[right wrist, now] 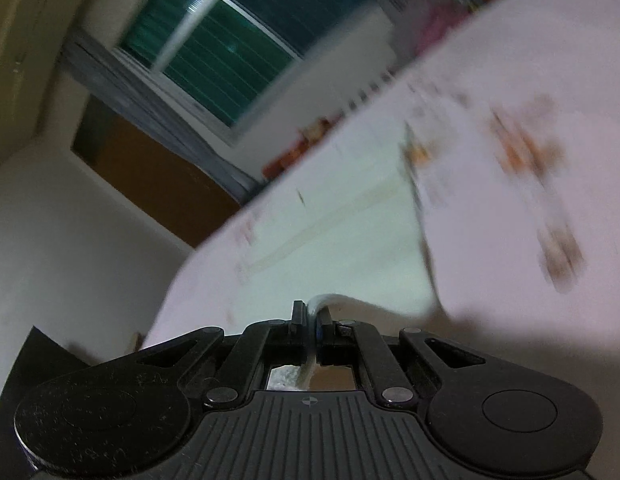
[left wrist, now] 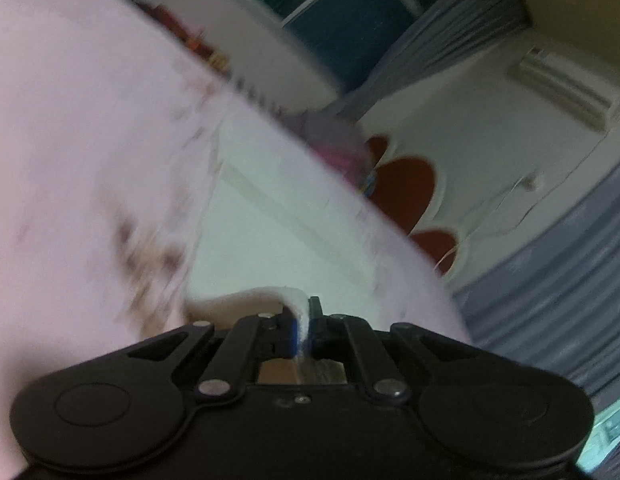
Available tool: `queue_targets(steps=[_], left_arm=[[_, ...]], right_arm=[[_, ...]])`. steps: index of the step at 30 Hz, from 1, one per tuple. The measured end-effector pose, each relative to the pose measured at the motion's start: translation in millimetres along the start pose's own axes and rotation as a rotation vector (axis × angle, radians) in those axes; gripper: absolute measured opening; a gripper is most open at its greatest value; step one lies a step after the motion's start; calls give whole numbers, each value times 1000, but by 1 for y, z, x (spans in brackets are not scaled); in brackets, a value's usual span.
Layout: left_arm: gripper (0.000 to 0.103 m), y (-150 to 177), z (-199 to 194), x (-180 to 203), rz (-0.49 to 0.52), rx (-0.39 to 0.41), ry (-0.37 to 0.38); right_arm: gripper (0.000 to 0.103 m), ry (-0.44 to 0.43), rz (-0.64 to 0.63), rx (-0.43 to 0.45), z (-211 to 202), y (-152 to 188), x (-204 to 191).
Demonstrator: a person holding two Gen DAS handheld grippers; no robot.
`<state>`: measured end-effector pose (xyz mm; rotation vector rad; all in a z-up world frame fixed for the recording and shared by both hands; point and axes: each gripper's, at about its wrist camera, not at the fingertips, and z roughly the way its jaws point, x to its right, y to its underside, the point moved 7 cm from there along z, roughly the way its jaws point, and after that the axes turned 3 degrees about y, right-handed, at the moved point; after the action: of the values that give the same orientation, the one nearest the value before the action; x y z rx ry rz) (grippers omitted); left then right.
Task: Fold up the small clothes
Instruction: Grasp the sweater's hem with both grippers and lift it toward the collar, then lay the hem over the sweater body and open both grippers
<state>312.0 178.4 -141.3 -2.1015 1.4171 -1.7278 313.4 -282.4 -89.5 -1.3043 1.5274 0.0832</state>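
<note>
each hand-held gripper, left (left wrist: 303, 320) and right (right wrist: 311, 322), is clamped on an edge of the pale pink garment (left wrist: 70, 160).

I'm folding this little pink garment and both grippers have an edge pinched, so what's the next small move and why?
Probably carry both pinched edges forward together over the garment. The left gripper and right gripper are each shut on its edge, with the cloth hanging between them.

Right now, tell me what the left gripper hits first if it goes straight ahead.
Probably the pale pink garment it is shut on: the cloth hangs right ahead of the left gripper. Depth is blurred.
</note>
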Motion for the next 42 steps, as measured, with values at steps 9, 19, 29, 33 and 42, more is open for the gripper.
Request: queue_targets(steps=[9,19,29,33,42], left_arm=[[4,-127,130,-3,34,6,-22],[5,-169,261,-85,-27,-159,-104],[48,-190,281,-93,47,-116,-115],[40,-174,286,-93,161,-201,-199],[3,-164,296,-84,295,-237,-259]], right_arm=[[3,90,31,23,130,-145,-6],[3,204,209,-109,273,-189,95],[81,243,189,80,276,-215,127],[64,288,9,-42,297,-197,115],[2,427,-289,-153,336,-175,104]])
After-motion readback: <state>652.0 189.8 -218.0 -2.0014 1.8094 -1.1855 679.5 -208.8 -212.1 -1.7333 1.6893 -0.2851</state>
